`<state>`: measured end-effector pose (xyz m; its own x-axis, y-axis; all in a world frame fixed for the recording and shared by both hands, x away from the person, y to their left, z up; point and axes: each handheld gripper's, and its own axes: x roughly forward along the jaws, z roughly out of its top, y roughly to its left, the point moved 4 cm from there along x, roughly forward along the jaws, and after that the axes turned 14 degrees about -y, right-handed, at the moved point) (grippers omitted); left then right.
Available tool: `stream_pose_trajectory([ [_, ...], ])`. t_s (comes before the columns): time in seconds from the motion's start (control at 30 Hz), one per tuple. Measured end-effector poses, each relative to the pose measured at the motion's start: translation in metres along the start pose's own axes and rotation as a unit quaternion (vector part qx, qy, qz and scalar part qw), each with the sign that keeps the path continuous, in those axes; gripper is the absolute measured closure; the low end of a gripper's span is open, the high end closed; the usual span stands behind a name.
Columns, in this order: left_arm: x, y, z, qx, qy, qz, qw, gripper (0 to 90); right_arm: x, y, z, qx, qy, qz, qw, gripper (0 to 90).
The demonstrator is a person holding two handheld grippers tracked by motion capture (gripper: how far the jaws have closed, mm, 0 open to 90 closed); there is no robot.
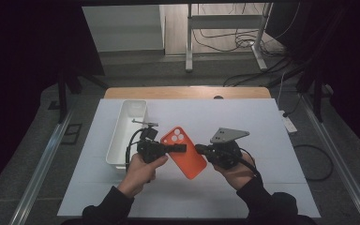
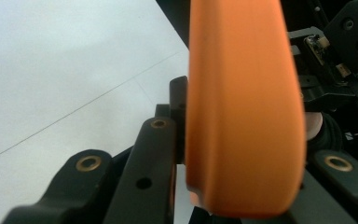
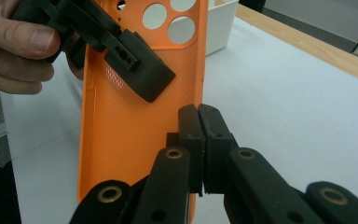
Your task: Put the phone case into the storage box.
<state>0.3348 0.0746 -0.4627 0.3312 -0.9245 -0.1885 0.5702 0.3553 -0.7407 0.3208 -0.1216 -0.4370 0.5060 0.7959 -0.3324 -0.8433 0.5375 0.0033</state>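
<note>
An orange phone case with camera holes at its far end hangs just above the white table sheet, held between my two grippers. My left gripper comes in from the left and is shut on the case's left side. In the left gripper view the case sits edge-on between the jaws. One left finger lies flat against the case's textured inside in the right gripper view. My right gripper comes from the right, and its jaws are pinched together on the case's thin right rim.
A long white bin stands on the sheet left of my left hand. The white sheet covers a wooden table whose far edge shows beyond it. Cables and metal frame legs are on the floor behind.
</note>
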Motion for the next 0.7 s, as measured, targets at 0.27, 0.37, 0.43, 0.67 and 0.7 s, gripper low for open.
stream_pose_trajectory([
  [0.27,-0.001,-0.001,0.001,0.024,0.006,0.013,0.9996,84.3,0.000,-0.002,-0.001,0.033,-0.003,0.023,0.9992,78.0],
  [0.37,-0.002,0.000,0.000,0.034,0.010,0.020,0.9992,84.3,0.000,-0.005,-0.002,0.042,0.003,0.024,0.9988,69.5],
  [0.43,-0.003,0.000,0.001,0.043,0.012,0.026,0.9987,84.3,0.000,-0.006,-0.004,0.049,0.010,0.021,0.9985,61.8],
  [0.67,-0.008,0.000,0.001,0.078,0.026,0.036,0.9959,84.0,-0.002,-0.015,-0.005,0.087,0.013,0.018,0.9960,38.3],
  [0.7,-0.009,0.000,0.001,0.082,0.028,0.037,0.9955,84.0,-0.003,-0.016,-0.005,0.091,0.010,0.020,0.9956,34.9],
])
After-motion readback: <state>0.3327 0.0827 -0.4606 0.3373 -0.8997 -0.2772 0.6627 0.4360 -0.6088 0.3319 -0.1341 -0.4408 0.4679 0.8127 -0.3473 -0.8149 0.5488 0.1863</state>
